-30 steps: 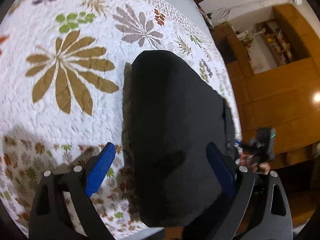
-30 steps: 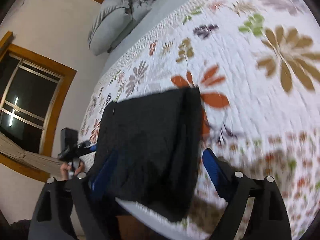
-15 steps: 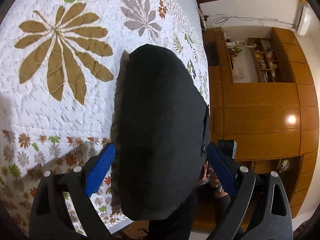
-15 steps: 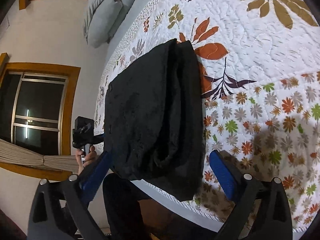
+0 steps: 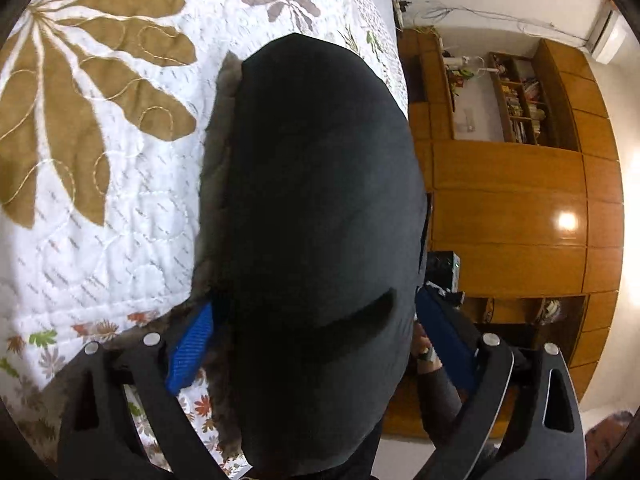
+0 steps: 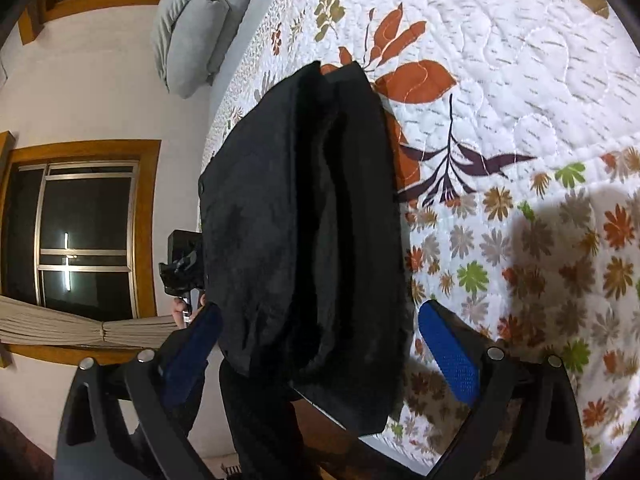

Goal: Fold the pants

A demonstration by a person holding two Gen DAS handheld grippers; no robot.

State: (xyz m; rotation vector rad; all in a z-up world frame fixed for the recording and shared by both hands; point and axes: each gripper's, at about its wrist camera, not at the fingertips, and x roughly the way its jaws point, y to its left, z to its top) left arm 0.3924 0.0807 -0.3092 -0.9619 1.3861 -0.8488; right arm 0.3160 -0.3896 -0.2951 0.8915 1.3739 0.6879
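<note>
1. Two tongs are reaching forward over the near edge of a bed, one from each end of the folded black pants [image 5: 320,216].
2. The left tongs [image 5: 316,340] are standing spread wide, their blue pads [image 5: 191,350] lying on either side of the pants' near end; whether the pads are touching the cloth cannot be told.
3. The right tongs [image 6: 320,344] are likewise gaping wide, one blue pad [image 6: 450,350] sitting over the flowered bedspread and the other lying darkened at the pants' outer edge.
4. The pants are lying as a thick folded bundle on the white flowered bedspread [image 5: 100,208], along the bed's edge, with one end hanging slightly past it.
5. In the right wrist view the pants [image 6: 304,224] are showing stacked layers, with deep folds running lengthwise.
6. Each tongs is showing up in the other's camera: the right tongs [image 5: 442,272] are appearing just past the pants' far side, with the person's hand [image 5: 422,350] gripping below.
7. The left tongs [image 6: 182,264] are appearing beside the pants in the right wrist view, in front of a wood-framed window [image 6: 84,228].
8. A grey pillow [image 6: 192,28] is lying at the head of the bed, and wooden cabinets [image 5: 512,216] are standing beyond the bed's side.
</note>
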